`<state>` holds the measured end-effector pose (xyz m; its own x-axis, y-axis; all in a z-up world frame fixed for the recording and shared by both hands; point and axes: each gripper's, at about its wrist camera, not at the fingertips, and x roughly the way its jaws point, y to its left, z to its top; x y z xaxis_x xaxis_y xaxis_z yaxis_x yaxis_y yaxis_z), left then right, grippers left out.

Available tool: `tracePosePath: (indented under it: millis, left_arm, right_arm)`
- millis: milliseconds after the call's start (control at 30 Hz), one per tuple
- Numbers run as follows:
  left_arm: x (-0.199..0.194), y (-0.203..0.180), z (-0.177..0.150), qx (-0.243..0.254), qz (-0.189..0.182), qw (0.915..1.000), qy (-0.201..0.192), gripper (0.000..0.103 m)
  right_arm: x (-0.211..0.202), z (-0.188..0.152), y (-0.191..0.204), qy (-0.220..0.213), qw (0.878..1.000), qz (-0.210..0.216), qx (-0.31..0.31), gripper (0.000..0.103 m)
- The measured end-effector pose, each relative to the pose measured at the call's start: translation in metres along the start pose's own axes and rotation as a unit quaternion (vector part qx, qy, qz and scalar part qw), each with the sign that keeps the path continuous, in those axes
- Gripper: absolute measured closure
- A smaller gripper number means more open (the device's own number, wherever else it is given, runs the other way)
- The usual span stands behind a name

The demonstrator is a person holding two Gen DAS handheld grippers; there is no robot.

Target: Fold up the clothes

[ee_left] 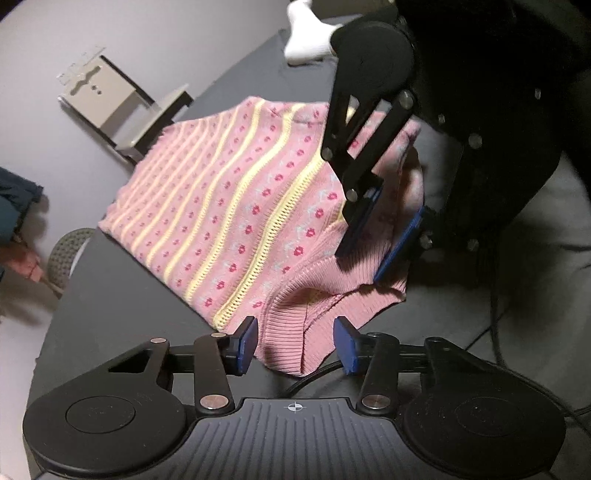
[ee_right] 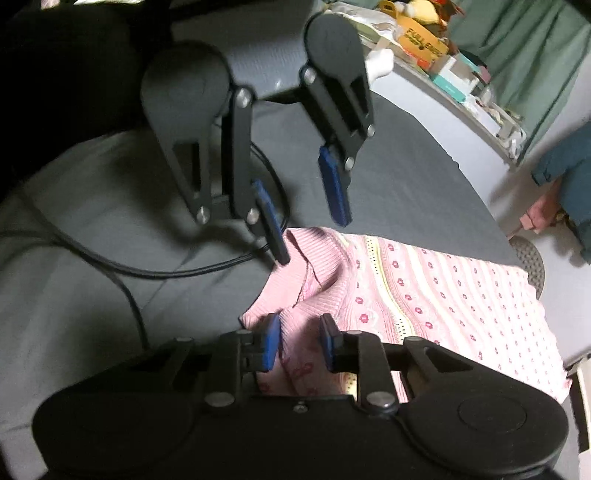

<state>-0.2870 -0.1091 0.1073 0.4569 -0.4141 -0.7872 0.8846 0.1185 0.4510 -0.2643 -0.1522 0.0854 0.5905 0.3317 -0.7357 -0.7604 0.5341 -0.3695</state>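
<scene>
Pink knitted sweater (ee_left: 236, 206), striped in yellow and dotted with small red flowers, is what both claws are working on. The left claw (ee_left: 295, 341) sits low at the near ribbed hem (ee_left: 284, 332), its blue pads spread apart with the ribbing bunched between them but not pinched; it reads as released. The right claw (ee_right: 299, 341) is likewise parted over a corner of the same hem, fabric lying between the pads without being squeezed. In the left wrist view that right claw (ee_left: 384, 236) comes down steeply from above, its tips just at the rumpled ribbed edge.

Outward from the claws, the sweater lies mostly flat on a dark grey bench (ee_left: 122, 295), its far edge reaching the bench's edge, the near hem puckered and partly turned over. A black cable (ee_right: 147, 269) loops across the grey cloth beside it. A white sock (ee_left: 306, 33) rests well apart at the far end, and a beige bracket (ee_left: 110, 96) stands on the floor beyond.

I would judge the fold is at its start: both claws are lining up on the hem's two corners. Next they need to close firmly on the ribbing, then lift together and carry the hem over toward the far edge, keeping it taut.
</scene>
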Motion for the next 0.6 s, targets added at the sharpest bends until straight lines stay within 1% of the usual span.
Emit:
tracePosePath:
  millis: [100,167,233,300,367,433,500,567,600]
  left_arm:
    - [0.006,-0.005,-0.002,0.026,0.005,0.9996,0.008,0.057]
    - [0.006,-0.007,-0.002,0.034,0.004,0.9994,0.008,0.057]
    - [0.005,-0.008,-0.003,0.035,0.005,0.9993,0.007,0.057]
    - [0.003,-0.008,-0.002,0.038,0.008,0.9992,0.006,0.057]
    - [0.0,-0.009,-0.001,0.041,0.013,0.999,0.004,0.057]
    - [-0.004,-0.014,-0.001,0.052,0.023,0.9983,-0.006,0.057]
    - [-0.005,-0.016,0.002,0.052,0.03,0.9981,-0.012,0.057]
    - [-0.006,-0.017,0.004,0.048,0.034,0.9981,-0.017,0.057]
    - [-0.006,-0.017,0.005,0.046,0.037,0.9981,-0.019,0.062]
  right_arm:
    - [-0.006,-0.004,-0.012,-0.001,0.999,0.01,0.036,0.097]
    - [-0.013,-0.009,-0.024,-0.01,0.997,0.011,0.071,0.097]
    - [-0.021,-0.016,-0.038,-0.027,0.992,0.021,0.121,0.097]
    - [-0.028,-0.022,-0.053,-0.044,0.984,0.031,0.17,0.097]
    - [-0.037,-0.029,-0.067,-0.07,0.971,0.047,0.224,0.097]
    - [-0.044,-0.035,-0.083,-0.101,0.951,0.072,0.282,0.097]
    - [-0.044,-0.039,-0.099,-0.122,0.932,0.097,0.326,0.097]
    - [-0.041,-0.039,-0.109,-0.133,0.922,0.115,0.346,0.097]
    - [-0.041,-0.04,-0.11,-0.136,0.919,0.121,0.35,0.097]
